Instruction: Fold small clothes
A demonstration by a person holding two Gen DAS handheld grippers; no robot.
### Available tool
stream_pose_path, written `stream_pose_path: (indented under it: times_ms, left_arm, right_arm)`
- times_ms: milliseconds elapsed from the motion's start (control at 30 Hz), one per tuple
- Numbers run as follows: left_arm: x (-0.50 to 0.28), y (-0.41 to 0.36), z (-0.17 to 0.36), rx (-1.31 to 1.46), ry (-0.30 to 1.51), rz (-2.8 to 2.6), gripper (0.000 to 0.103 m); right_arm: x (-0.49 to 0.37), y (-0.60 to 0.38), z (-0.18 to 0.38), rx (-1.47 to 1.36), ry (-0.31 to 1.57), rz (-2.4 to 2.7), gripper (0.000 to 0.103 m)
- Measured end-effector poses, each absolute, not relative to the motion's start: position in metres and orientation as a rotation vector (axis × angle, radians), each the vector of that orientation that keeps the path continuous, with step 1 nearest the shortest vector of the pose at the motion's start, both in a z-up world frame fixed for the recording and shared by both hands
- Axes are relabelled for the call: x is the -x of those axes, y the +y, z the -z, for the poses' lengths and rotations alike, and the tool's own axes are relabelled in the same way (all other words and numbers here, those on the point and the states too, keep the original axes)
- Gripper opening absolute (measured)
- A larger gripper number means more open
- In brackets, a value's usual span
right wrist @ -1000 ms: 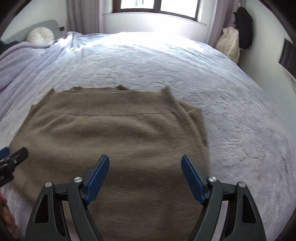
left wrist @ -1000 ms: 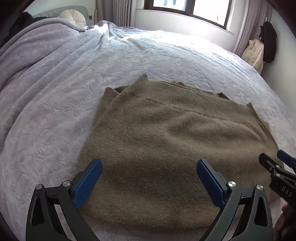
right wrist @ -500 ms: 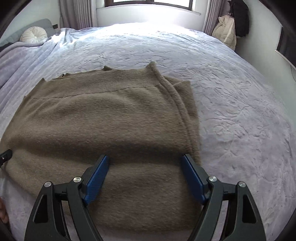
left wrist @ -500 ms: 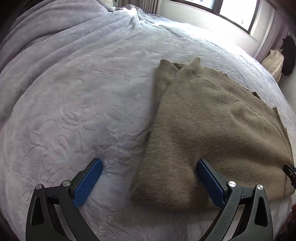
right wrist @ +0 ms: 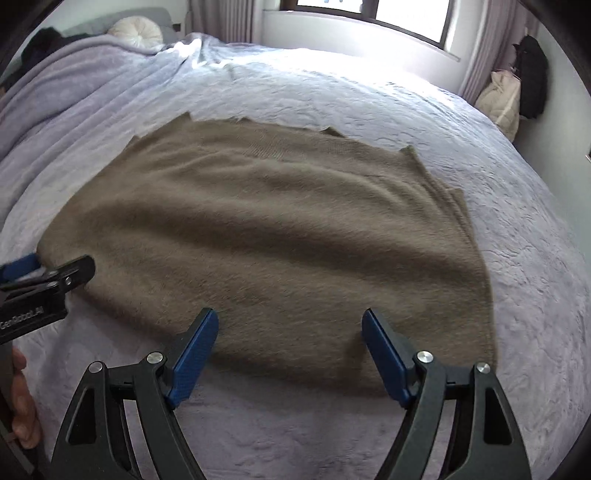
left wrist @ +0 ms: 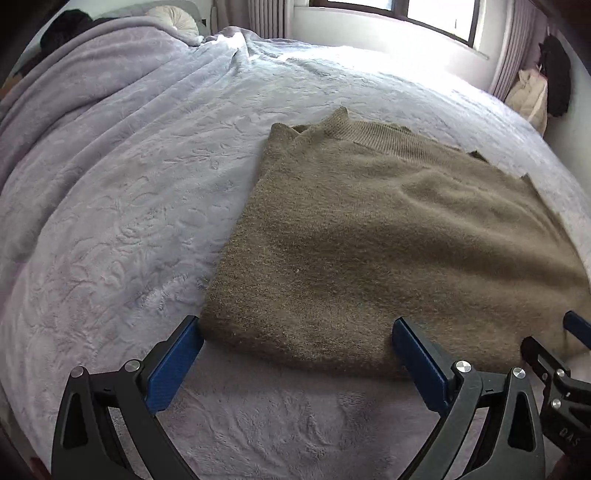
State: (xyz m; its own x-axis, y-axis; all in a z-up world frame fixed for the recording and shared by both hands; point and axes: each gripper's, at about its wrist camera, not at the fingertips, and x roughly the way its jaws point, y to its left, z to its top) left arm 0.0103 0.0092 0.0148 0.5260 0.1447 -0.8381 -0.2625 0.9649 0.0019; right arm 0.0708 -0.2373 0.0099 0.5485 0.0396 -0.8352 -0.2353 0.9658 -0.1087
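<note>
Sweater [left wrist: 369, 240] first, by name only, since the bed [left wrist: 129, 184] is bigger: the bed is filling both views under a pale lavender embossed cover, with a thicker lavender blanket [left wrist: 74, 85] lying bunched along its far left side and a round cream cushion [right wrist: 136, 31] sitting at the head. A window [right wrist: 369, 14] is letting bright light fall across the far part of the cover, and a cream bag [right wrist: 504, 99] with a dark garment [right wrist: 532, 77] is hanging by the wall at the right.

The brown fuzzy sweater is lying folded and flat on the cover near the bed's near edge, its ribbed band lying along the far side.

The left gripper [left wrist: 295, 354] is hovering low at the sweater's near left corner, its blue-padded fingers [left wrist: 173, 365] standing wide apart and holding nothing. The right gripper [right wrist: 290, 350] is hanging over the near right part of the sweater's edge, fingers likewise spread and empty.
</note>
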Motion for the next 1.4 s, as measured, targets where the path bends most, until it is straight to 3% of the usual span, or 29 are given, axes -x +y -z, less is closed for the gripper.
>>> stream_pose_path:
  times_ms: [467,767,933,1100,1267,1400]
  left_arm:
    - [0.018,0.065,-0.02,0.263,0.991,-0.196,0.102]
    - [-0.064,0.031,-0.048,0.272,0.971,-0.111,0.102]
    - [-0.108,-0.021,-0.038,0.103,1.003,-0.054,0.102]
    - [-0.13,-0.025,-0.011,0.049,1.04,-0.066,0.102]
    - [-0.134,-0.014,-0.017,0.058,1.033,-0.082,0.102]
    - [-0.143,-0.023,-0.024,0.098,1.044,-0.025,0.102]
  right_arm:
    - [-0.059,-0.344,-0.011,0.004,1.031,-0.11,0.082]
    - [-0.101,-0.315,-0.03,0.057,0.974,-0.116,0.083]
    - [-0.148,-0.29,-0.014,0.096,1.01,-0.113,0.083]
    - [-0.16,-0.304,-0.011,0.087,1.013,-0.095,0.084]
    - [-0.17,-0.346,-0.011,0.007,1.022,-0.024,0.083]
    - [-0.168,-0.326,-0.02,0.036,1.006,-0.079,0.084]
